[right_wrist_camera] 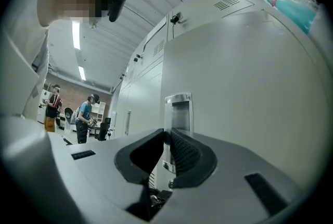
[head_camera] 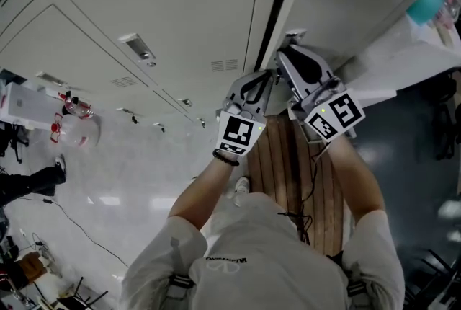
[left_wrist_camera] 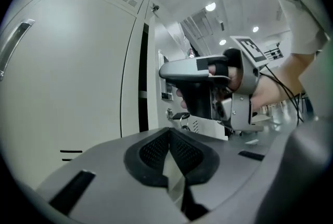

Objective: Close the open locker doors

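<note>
The left gripper (left_wrist_camera: 169, 139) is pinched closed on nothing. The right gripper (right_wrist_camera: 166, 140) nips the free edge of the white metal locker door (right_wrist_camera: 250, 87), standing open at one o'clock in the head view (thin purchase). Swung hard, the edge may slip free, or slam and rebound.

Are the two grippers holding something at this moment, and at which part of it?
The right gripper has its jaws pinched on the locker door at its free edge, near the recessed handle. The left gripper is shut, holding nothing.
</note>
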Available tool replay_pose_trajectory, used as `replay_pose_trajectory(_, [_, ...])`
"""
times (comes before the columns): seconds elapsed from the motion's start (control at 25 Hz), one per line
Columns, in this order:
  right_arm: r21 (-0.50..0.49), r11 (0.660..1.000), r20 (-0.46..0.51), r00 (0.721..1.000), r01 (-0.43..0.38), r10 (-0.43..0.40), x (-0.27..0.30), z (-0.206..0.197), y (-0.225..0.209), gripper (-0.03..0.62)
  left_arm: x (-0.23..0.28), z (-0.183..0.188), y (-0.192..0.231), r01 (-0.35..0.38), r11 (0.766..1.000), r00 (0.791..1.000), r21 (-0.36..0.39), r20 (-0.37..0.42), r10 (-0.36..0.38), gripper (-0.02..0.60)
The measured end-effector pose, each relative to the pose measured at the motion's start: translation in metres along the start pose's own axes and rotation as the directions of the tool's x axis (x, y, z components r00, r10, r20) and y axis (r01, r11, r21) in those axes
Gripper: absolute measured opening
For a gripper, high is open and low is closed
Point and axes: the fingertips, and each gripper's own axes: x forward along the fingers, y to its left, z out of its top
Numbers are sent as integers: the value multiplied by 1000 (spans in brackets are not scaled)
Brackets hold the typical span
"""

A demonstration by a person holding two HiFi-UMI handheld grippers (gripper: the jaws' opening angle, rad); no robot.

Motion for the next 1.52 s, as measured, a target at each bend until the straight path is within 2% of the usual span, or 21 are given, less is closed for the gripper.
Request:
replay_pose_trajectory(0.2, [1,1000,7,1000,25,-25,9,-1,-8,46,15,-11,8,-52,999,998,-4,-43,52,5])
replay_pose_trajectory(0.52, [1,997,7,997,80,-80,24,-4,-20,43,28,-18,24,-128,992,990,-7,-65,127,5])
replay_pose_trajectory(0.88, [-7,993,19,992,121,-121,30,-6,-25,44,33,-19,31,-157,988,985,-9,-69,156,5])
replay_pose_trajectory(1.04, [-36,983,19,984,180,-179,26,-7,-27,47,34,-18,30,-155,988,985,2,-70,155,3])
replay_pose_trajectory(1.12, [-43,975,18,976,217,-216,15,-11,-28,10,34,-18,30,-147,989,987,12,-69,147,3])
replay_pose_trajectory(1.36, [-17,964,-16,964,264,-265,-55,-41,-13,9,31,-18,31,-128,991,991,35,-34,129,3])
replay_pose_trajectory(1.52, [-9,938,-80,935,345,-345,-125,-77,2,9,25,-25,28,-102,993,995,65,-13,103,5])
